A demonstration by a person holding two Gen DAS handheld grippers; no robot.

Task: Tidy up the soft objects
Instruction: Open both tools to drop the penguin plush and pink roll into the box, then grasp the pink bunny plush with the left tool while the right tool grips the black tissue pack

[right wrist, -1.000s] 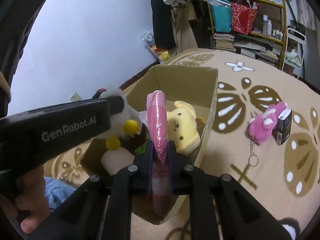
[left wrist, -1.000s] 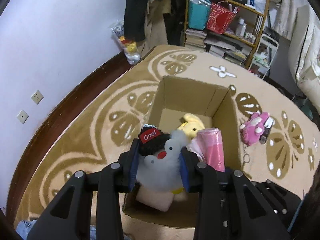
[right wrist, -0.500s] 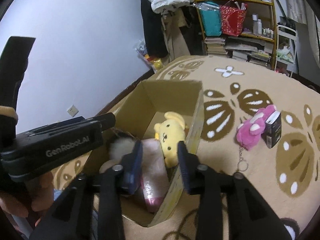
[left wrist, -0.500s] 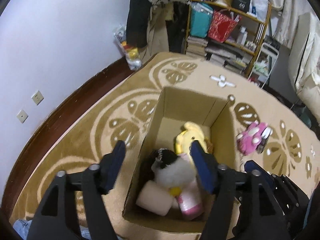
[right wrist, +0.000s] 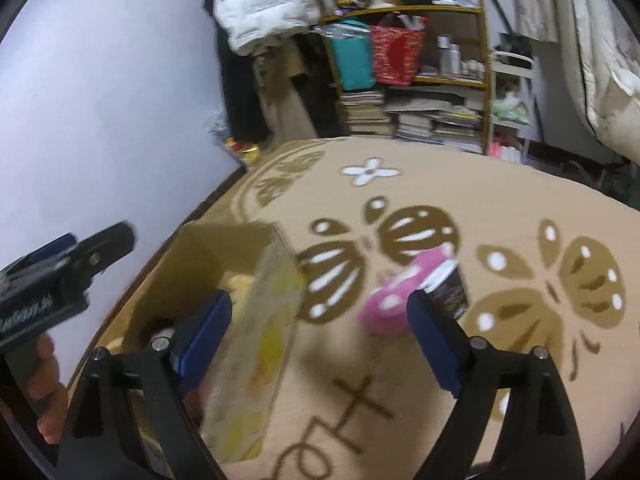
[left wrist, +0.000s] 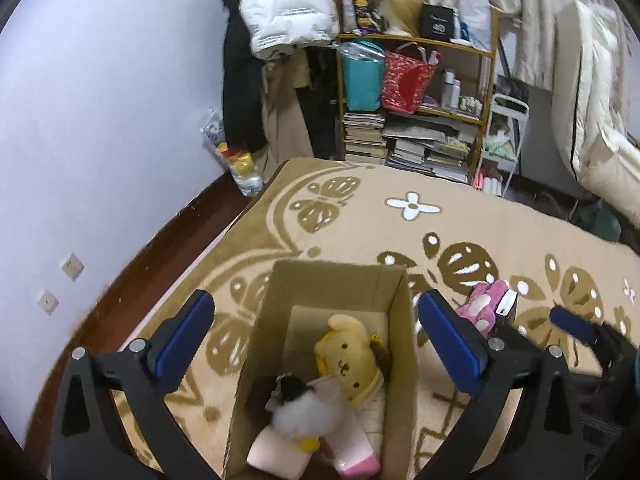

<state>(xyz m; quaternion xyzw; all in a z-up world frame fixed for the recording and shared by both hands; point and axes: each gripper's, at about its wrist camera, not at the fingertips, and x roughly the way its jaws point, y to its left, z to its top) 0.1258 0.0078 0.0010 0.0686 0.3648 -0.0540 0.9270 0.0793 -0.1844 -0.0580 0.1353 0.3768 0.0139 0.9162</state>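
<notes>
The pink plush toy (left wrist: 482, 306) lies on the patterned rug (left wrist: 460, 216) just right of the cardboard box (left wrist: 402, 380), touching a small dark carton (right wrist: 450, 286); it looks light, squashy and unbreakable, so I judge a pinch across its plump middle safest, clear of the carton. Inside the box lie a yellow dog plush (left wrist: 348, 360), a fluffy white toy (left wrist: 304, 418) and a pink roll (left wrist: 352, 450), all soft. The left gripper (left wrist: 314, 338) hangs over the box, its jaws opening with nothing clamped, and the right gripper (right wrist: 318, 328), jaws opening too and empty, frames the box wall and pink toy.
</notes>
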